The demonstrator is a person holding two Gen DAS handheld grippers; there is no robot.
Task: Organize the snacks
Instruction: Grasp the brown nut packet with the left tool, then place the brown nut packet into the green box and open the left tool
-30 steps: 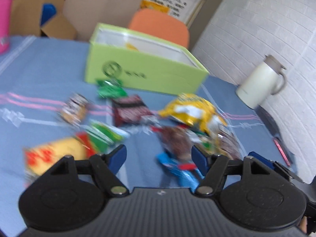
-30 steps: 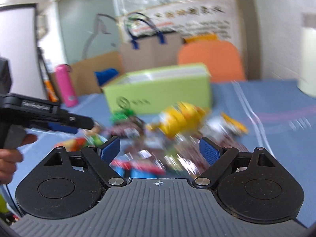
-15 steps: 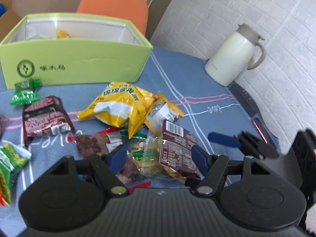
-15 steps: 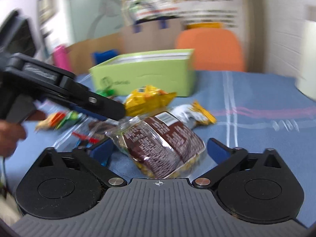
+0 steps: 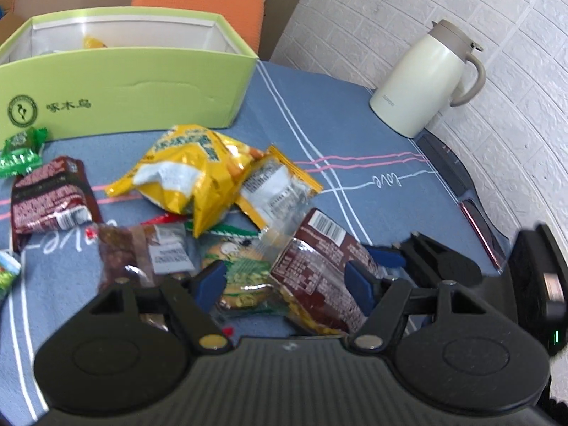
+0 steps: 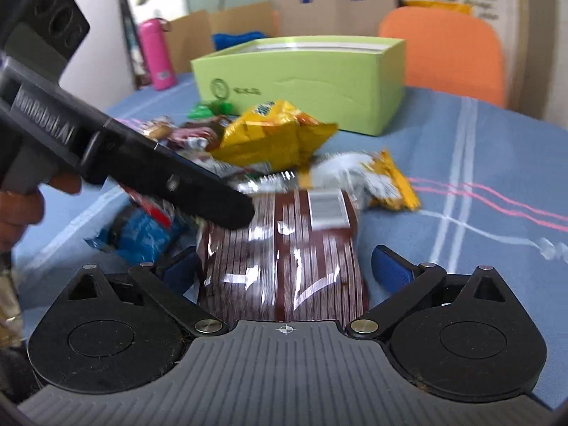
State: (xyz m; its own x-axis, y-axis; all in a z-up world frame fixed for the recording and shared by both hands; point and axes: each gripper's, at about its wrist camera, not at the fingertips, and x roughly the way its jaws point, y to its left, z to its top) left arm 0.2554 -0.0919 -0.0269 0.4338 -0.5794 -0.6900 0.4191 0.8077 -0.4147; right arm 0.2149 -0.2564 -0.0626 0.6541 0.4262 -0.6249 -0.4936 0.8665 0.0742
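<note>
My right jaws, wide apart, sit round the shiny brown snack packet (image 6: 284,259). Left jaws open too, v. close — we might bump.

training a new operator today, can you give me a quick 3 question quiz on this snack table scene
1. True or false: the right gripper has its fingers spread on either side of the brown snack packet, not yet closed on it.
2. Which item stands by the brick wall? A) pink bottle B) cream jug C) yellow chip bag
3. Fill in: the only snack visible inside the green box is ____ in colour.

Key: 1 true. 2 B. 3 yellow.
</note>
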